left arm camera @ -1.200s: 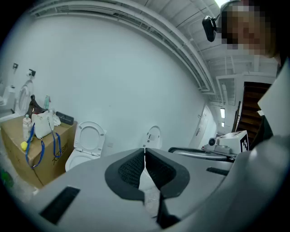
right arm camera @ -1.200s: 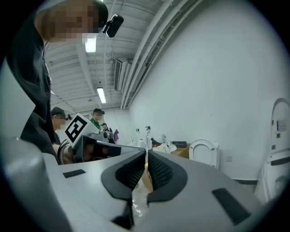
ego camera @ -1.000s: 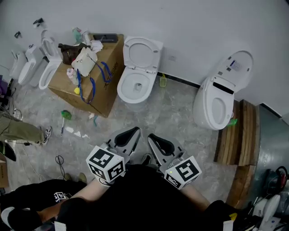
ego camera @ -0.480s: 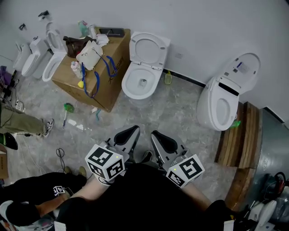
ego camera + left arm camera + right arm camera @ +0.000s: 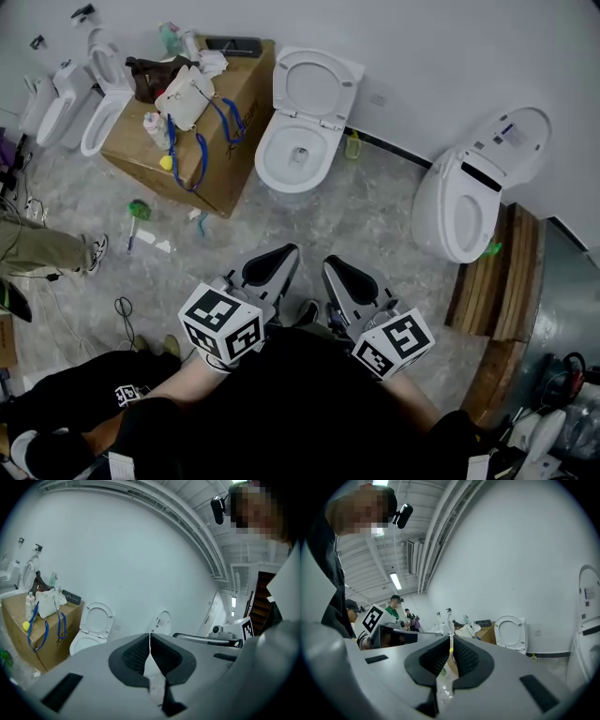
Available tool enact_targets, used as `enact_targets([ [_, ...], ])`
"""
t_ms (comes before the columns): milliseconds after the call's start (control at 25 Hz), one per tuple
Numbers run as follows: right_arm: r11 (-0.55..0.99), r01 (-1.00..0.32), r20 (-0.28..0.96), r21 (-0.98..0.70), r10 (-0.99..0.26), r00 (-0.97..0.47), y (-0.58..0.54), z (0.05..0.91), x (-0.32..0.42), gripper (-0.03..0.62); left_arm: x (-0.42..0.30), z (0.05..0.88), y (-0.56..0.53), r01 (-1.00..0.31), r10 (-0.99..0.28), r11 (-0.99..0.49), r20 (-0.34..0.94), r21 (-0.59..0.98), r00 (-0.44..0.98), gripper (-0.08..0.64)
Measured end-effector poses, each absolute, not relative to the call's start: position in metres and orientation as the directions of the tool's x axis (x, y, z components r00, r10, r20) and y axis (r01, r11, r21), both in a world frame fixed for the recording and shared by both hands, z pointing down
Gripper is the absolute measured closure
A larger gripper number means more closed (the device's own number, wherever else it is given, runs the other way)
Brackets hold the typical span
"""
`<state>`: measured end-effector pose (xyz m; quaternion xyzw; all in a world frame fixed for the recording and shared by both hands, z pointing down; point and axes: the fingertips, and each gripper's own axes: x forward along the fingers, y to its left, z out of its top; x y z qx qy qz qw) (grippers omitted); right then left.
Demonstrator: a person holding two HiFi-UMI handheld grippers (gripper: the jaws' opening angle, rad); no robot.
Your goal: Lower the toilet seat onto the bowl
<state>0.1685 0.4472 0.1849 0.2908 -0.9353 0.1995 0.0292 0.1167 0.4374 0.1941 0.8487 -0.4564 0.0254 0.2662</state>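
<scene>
None of the task is done, as far as the pictures show. The white oval toilet seat (image 5: 317, 86) stands raised and tilted back towards the white wall (image 5: 441, 56). It sits at the rear of the white ceramic bowl (image 5: 292, 161), whose rim lies uncovered. Nothing touches the seat or the bowl.

Beside this toilet on the left stands a brown cardboard box (image 5: 225, 141) carrying a white bag and loose items. A small green bottle (image 5: 352, 145) stands on the grey marbled floor (image 5: 366, 220) just to the right of the bowl. A second white toilet (image 5: 457, 208), its cover also up, stands well apart to the right, next to a stack of wooden pallets (image 5: 492, 272). Which of the two is meant cannot be told for certain; the one beside the box lies more nearly ahead of the grippers.

The left gripper (image 5: 150, 639) has its jaws together, pad against pad, with nothing between them. The right gripper (image 5: 451, 641) is likewise closed and empty. In the head view both are held low and close to the person's body, side by side, well apart from either toilet.

Judgement: the whole task is outstanding. The person must approach the toilet, bring one gripper to the upper edge of the raised seat, tip it forward off the wall and ease it down until it rests flat on the rim. The main risk is the seat dropping freely once past upright.
</scene>
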Motion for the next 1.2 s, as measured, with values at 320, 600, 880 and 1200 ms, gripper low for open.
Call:
enact_targets([
  [320, 0.712, -0.603, 0.199, -0.359, -0.573, -0.795, 0.392, 0.187, 0.117, 0.548, 0.059, 0.193, 0.381, -0.768, -0.748, -0.461, 0.271, 0.445, 0.606, 0.539],
  [600, 0.658, -0.648, 0.247, -0.384, -0.604, -0.758, 0.337, 0.194, 0.066, 0.548, -0.005, 0.195, 0.328, -0.745, -0.745, -0.455, 0.250, 0.487, 0.618, 0.540],
  [880, 0.609, -0.695, 0.301, -0.381, -0.629, -0.717, 0.305, 0.200, 0.041, 0.548, -0.035, 0.204, 0.292, -0.712, -0.727, -0.456, 0.237, 0.534, 0.644, 0.539],
  [1200, 0.574, -0.719, 0.337, -0.391, -0.638, -0.692, 0.279, 0.211, 0.030, 0.548, -0.056, 0.224, 0.266, -0.708, -0.719, -0.419, 0.267, 0.568, 0.641, 0.540],
])
